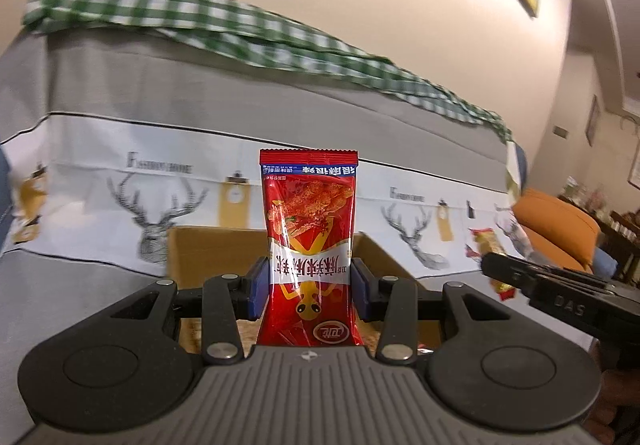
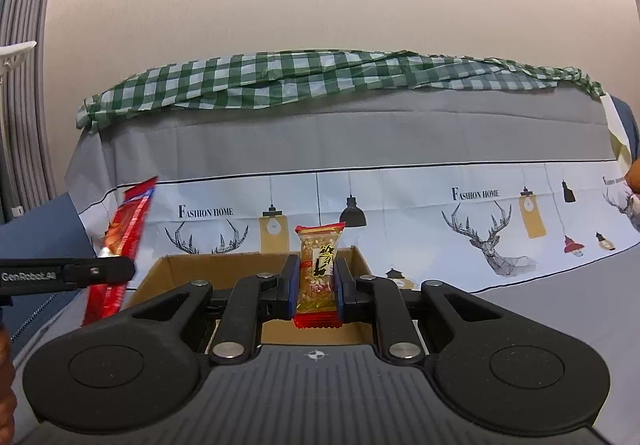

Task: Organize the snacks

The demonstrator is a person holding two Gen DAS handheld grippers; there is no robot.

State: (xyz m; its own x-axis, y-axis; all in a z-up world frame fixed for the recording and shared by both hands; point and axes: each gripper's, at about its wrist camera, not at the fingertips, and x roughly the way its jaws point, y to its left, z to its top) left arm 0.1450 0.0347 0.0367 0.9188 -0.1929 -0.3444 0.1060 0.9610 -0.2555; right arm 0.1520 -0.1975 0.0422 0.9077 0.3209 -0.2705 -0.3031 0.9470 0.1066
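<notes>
Snacks are in both of your tools right now. Your left hand-held gripper is closed partway on a red snack packet, its blue pads pressing the packet's two sides; the packet stands upright between them with its print upside down and its crimped top edge above the fingers. Your right hand-held gripper is closed much narrower on a small peanut bar in a clear wrapper with red ends, which also stands upright between the pads. Both snacks hang over an open cardboard box that sits on a grey cover, and neither one touches the box. From the right wrist view, the box lies directly behind and below the fingers, with its far wall and left wall in sight and the floor of it showing bare brown under the bar. The left tool enters that view from the left edge, and the red packet there is blurred. From the left wrist view, the right tool comes in from the right edge, carrying its bar just beside the box's right wall. Behind the box hangs a white cloth printed with deer heads and lamps, grey above, and a green checked cloth is bunched along its top edge against the plain wall.
</notes>
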